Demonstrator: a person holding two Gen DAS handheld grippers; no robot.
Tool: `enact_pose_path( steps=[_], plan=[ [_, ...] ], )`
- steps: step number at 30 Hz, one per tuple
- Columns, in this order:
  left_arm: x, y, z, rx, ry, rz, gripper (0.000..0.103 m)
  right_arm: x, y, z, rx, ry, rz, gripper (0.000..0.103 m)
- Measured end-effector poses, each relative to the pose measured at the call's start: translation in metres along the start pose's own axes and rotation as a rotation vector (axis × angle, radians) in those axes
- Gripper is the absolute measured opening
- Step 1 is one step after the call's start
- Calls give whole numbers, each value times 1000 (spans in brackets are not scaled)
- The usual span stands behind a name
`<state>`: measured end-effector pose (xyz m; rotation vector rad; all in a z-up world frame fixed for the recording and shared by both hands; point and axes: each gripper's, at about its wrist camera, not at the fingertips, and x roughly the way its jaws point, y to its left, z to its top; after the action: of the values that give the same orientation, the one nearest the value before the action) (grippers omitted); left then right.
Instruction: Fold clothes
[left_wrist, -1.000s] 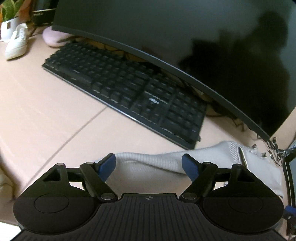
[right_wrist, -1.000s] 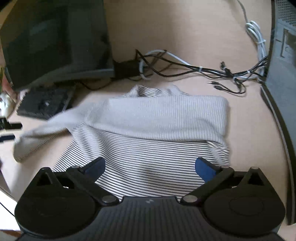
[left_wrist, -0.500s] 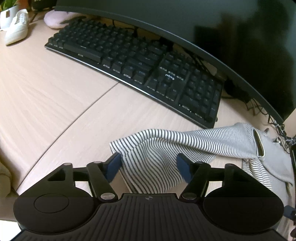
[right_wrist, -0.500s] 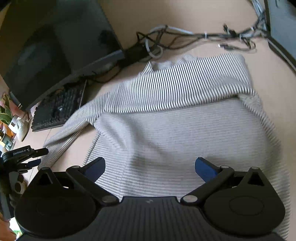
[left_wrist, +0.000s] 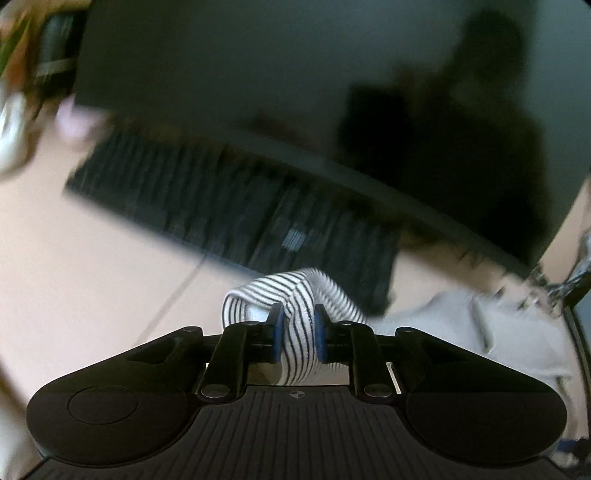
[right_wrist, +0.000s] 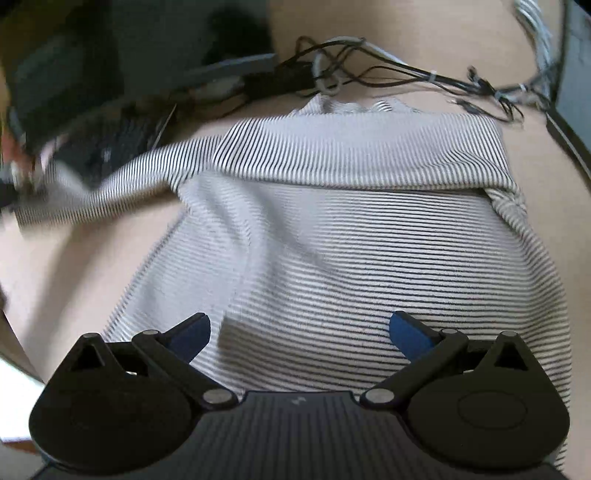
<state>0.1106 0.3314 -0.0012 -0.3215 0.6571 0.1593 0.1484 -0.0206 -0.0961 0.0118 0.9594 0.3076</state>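
Observation:
A black-and-white striped shirt (right_wrist: 354, 240) lies spread on the tan desk, its top part folded over. One sleeve (right_wrist: 122, 184) stretches away to the left. My left gripper (left_wrist: 297, 338) is shut on the bunched cuff of that sleeve (left_wrist: 295, 295) and holds it above the desk. The rest of the shirt (left_wrist: 461, 325) shows pale at the right of the left wrist view. My right gripper (right_wrist: 299, 330) is open and empty, hovering over the shirt's lower body.
A black keyboard (left_wrist: 229, 199) and a dark curved monitor (left_wrist: 295, 74) stand behind the sleeve. Tangled cables (right_wrist: 388, 74) lie beyond the shirt's collar. A dark case (right_wrist: 576, 74) stands at the right. A white shoe (left_wrist: 9, 136) lies far left.
My left gripper has shut on the sleeve cuff and lifted it; the view is now blurred by motion. The right gripper stays open and has shifted over the shirt's body.

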Motion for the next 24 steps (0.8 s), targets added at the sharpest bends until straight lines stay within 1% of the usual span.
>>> enact_pose_path(
  steps=[2,5,7,9,11,14,17,19,20,21,22,24],
  plan=[
    [-10,-17,20,44,-61,-29,18,0,-2,0,3,-6,11,103],
    [-26,-55,44,148,-149,-85,18,-1,-6,-1,10,-15,31,103],
    [-36,-84,59,222,-205,-126,18,-4,-15,-2,55,-31,68,103],
    [-41,-119,67,300,-237,-188,18,-11,-26,-4,110,-66,87,103],
    [-43,-157,71,381,-258,-256,18,-22,-36,-6,142,-119,79,103],
    [-37,-218,64,499,-249,-372,18,-41,-50,-9,166,-203,44,103],
    [-18,-271,46,582,-209,-472,25,-60,-64,-13,189,-272,9,103],
    [-9,-293,38,582,-172,-538,29,-70,-75,-18,209,-302,-9,103],
    [-4,-300,37,570,-155,-572,33,-75,-81,-22,217,-313,-17,103],
    [-1,-304,36,556,-137,-598,45,-79,-87,-26,226,-324,-26,103],
    [2,-308,34,543,-120,-624,53,-83,-93,-29,235,-336,-35,103],
    [5,-308,31,532,-109,-623,55,-86,-104,-33,251,-349,-55,103]
  ],
)
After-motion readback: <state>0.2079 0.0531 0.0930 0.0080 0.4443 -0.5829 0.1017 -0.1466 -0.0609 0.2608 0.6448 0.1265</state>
